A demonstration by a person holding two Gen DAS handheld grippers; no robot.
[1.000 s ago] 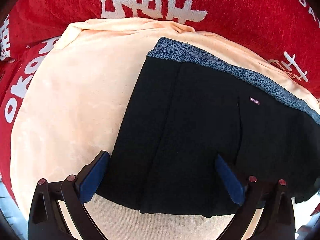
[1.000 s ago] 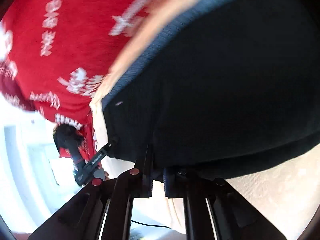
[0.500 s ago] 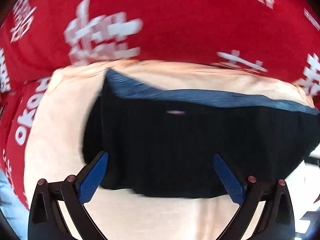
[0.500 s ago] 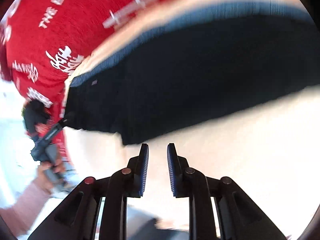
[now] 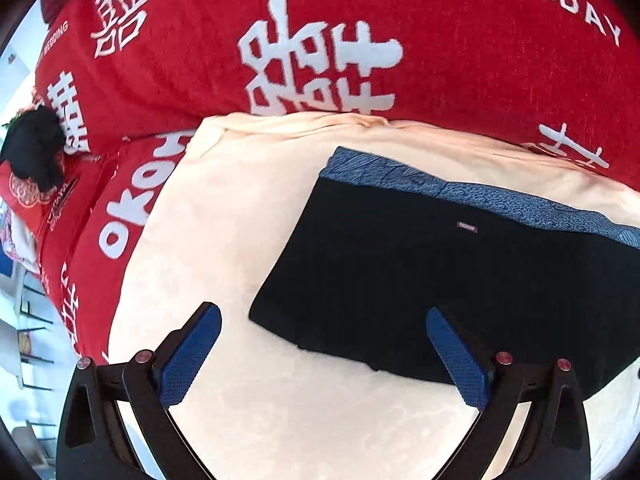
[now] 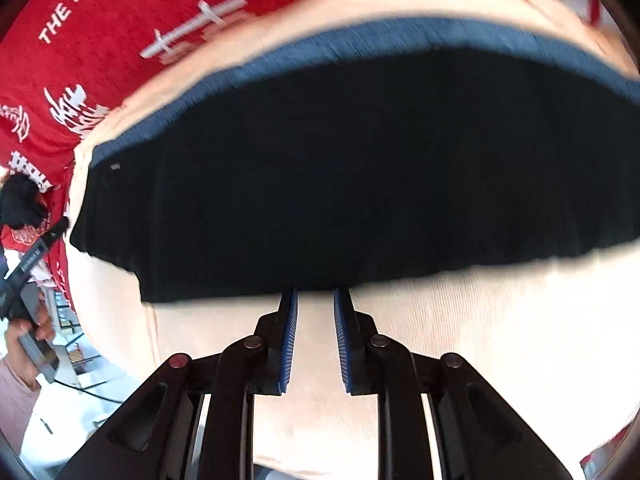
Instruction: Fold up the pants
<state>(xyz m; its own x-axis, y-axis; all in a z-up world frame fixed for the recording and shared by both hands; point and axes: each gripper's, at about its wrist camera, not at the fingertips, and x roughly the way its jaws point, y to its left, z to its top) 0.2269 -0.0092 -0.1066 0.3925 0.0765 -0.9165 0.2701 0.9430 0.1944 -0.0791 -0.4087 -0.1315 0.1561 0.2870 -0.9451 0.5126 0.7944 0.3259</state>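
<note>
The black pants point(image 5: 440, 272) lie folded into a flat rectangle on a cream blanket point(image 5: 248, 224), with a blue-grey patterned waistband point(image 5: 460, 196) along the far edge. My left gripper point(image 5: 320, 320) is wide open and empty, hovering just in front of the near edge of the pants. In the right wrist view the pants point(image 6: 340, 184) fill the middle. My right gripper point(image 6: 315, 296) stands slightly open with nothing between its pads, its tips right at the near hem.
A red bedspread point(image 5: 360, 40) with white characters lies behind and left of the cream blanket. A dark bundle point(image 5: 36, 152) sits on it at the far left. The hand holding the left gripper point(image 6: 28, 320) shows at the left edge of the right wrist view.
My right gripper let go of the pants' edge and opened slightly, drawing back from the hem. The left gripper stayed open and its view swung across the pants and back.
</note>
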